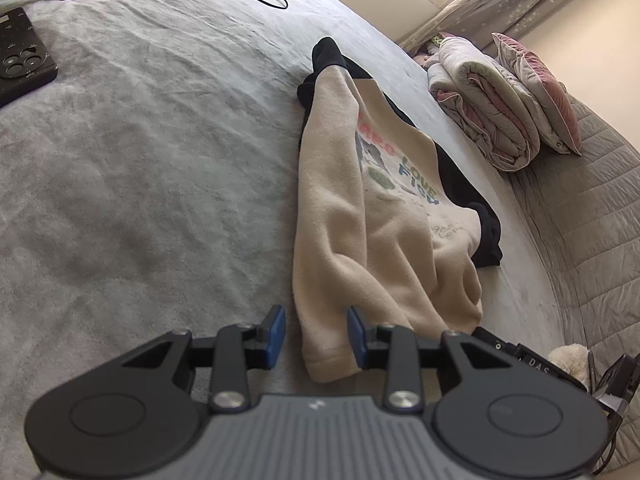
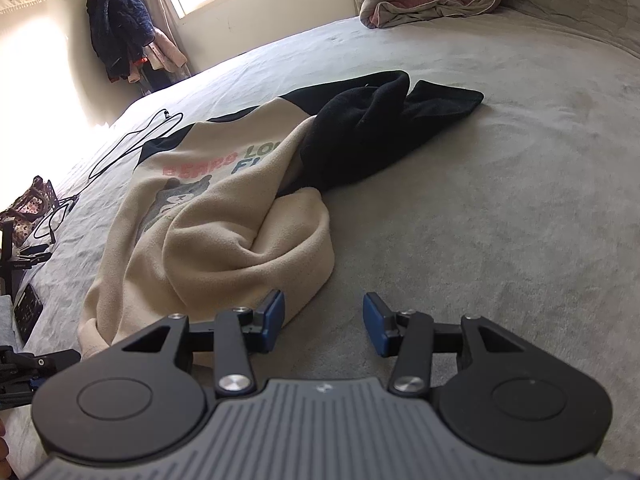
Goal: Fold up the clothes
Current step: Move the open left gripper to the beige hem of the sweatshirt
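Fingers of the left gripper (image 1: 316,336) stand apart, astride the cream hem corner of the sweatshirt (image 1: 360,216), pads not yet pressing on it. Those of the right gripper (image 2: 324,320) are apart too, over bare bed cover (image 2: 500,200), its left pad just beside the bunched hem. The cream-and-black sweatshirt lies rumpled on the bed, one black sleeve (image 2: 380,128) twisted across it. A good fold likely needs both hem corners pinched firmly first, then the cloth drawn flat and the sleeve untwisted before any crease.
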The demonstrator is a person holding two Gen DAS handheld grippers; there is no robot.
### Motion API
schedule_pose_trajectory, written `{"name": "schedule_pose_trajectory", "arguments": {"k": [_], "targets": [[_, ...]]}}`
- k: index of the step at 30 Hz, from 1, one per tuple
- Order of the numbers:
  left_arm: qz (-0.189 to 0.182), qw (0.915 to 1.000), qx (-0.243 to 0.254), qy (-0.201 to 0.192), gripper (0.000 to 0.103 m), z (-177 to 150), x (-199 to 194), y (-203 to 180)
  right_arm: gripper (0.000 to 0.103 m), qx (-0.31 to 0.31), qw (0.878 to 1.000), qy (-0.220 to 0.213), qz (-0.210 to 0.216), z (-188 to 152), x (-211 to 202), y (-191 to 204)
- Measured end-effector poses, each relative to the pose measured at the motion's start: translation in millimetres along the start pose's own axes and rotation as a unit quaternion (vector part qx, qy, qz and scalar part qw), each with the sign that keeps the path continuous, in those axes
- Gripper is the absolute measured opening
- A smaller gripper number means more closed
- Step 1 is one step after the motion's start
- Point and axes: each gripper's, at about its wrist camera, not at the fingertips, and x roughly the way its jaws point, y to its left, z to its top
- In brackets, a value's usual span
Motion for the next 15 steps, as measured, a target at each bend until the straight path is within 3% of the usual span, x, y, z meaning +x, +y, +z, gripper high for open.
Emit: {"name": "schedule_pose_trajectory", "arguments": {"k": [15], "targets": [[-0.002,0.9997,0.025,0.007,0.032,-3.2,3.7,-7.8,0.049,-0.003,1.000,0.002,0.001,0.3,0.6,-0.3]]}}
